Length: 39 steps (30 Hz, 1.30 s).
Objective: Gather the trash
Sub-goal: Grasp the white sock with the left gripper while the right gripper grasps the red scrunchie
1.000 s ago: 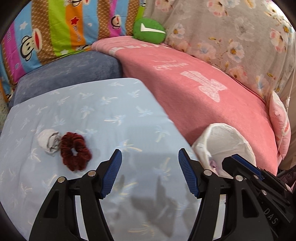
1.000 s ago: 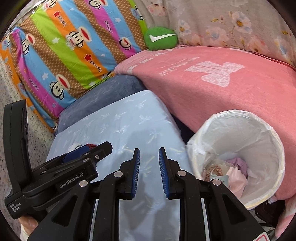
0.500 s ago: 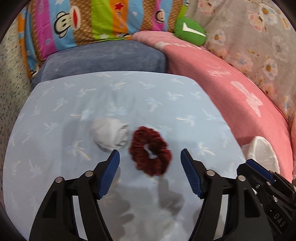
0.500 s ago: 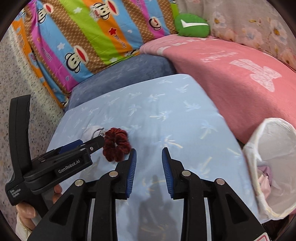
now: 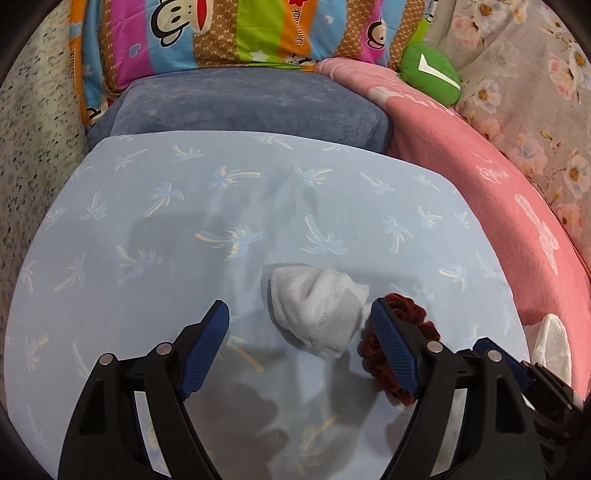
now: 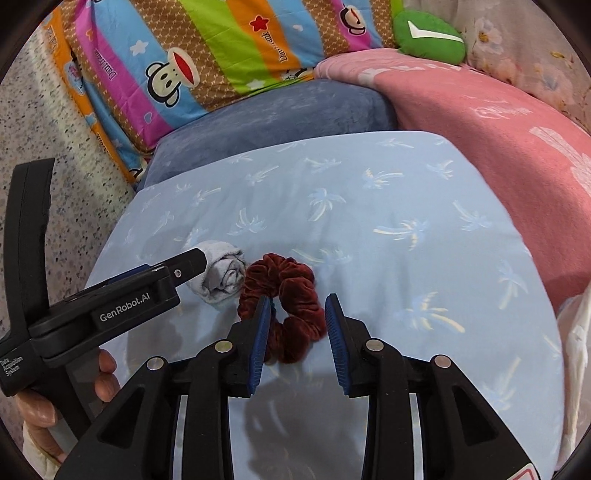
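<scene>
A balled white sock (image 5: 317, 306) lies on the light blue palm-print surface (image 5: 221, 229), with a dark red velvet scrunchie (image 6: 284, 299) touching its right side. My left gripper (image 5: 299, 325) is open, its jaws standing either side of the sock; the right jaw covers part of the scrunchie (image 5: 402, 332). My right gripper (image 6: 297, 317) is open a little, jaws around the near part of the scrunchie. The sock (image 6: 221, 273) shows in the right wrist view behind the left gripper's tip. The white-lined trash bin (image 5: 550, 343) peeks in at the right edge.
A blue-grey cushion (image 5: 251, 103) lies beyond the surface, a striped monkey-print pillow (image 5: 229, 33) behind it. A pink blanket (image 5: 517, 206) runs along the right, with a green plush (image 5: 428, 70) at its far end. Speckled floor (image 6: 48, 122) is at left.
Both grippers have swung left from the bin and closed in on the surface. The sock now sits between the left jaws and the scrunchie between the right jaws, which have opened slightly.
</scene>
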### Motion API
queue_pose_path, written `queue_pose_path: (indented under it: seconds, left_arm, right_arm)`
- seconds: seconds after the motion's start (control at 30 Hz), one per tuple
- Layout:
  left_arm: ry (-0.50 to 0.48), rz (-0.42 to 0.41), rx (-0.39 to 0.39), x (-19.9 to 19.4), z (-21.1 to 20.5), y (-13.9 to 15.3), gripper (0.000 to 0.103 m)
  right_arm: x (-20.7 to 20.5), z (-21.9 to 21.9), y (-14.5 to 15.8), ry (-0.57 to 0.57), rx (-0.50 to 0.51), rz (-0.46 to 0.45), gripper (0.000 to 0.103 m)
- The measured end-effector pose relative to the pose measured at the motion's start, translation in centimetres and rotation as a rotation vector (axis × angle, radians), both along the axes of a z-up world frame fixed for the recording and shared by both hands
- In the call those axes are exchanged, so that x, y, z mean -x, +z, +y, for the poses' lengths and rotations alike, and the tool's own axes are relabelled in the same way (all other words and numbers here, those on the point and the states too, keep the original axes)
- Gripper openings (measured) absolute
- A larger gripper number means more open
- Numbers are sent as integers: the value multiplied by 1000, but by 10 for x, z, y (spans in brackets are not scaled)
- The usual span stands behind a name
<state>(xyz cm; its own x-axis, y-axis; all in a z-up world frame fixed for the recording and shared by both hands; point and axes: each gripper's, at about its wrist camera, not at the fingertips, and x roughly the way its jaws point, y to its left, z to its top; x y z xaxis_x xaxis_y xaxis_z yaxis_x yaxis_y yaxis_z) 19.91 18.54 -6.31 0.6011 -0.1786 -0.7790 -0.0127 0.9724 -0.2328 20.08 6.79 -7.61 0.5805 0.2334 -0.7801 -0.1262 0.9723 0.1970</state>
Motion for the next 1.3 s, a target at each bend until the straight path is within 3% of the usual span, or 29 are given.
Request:
queue_pose_path:
  seconds: [0.4, 0.7, 0.83, 0.93, 1.03, 1.3]
  left_arm:
    - [-40, 24, 41, -19, 0, -21, 76]
    - [-55, 25, 56, -22, -4, -27, 76]
    - [-77, 21, 66, -21, -7, -27, 64]
    - [-105, 22, 86, -19, -11, -24, 48]
    - [-111, 11, 74, -16, -15, -20, 41]
    - [-118, -2, 68, -5, -26, -7, 39]
  right_arm:
    - [-23, 8, -37, -7, 5, 69, 32]
    - [-23, 7, -40, -15, 1, 51, 31]
    - [-23, 8, -40, -11, 11, 44, 31]
    - [-22, 6, -40, -15, 17, 48, 26]
    - [-21, 2, -39, -20, 1, 63, 19]
    - [-4, -8, -31, -36, -23, 63, 15]
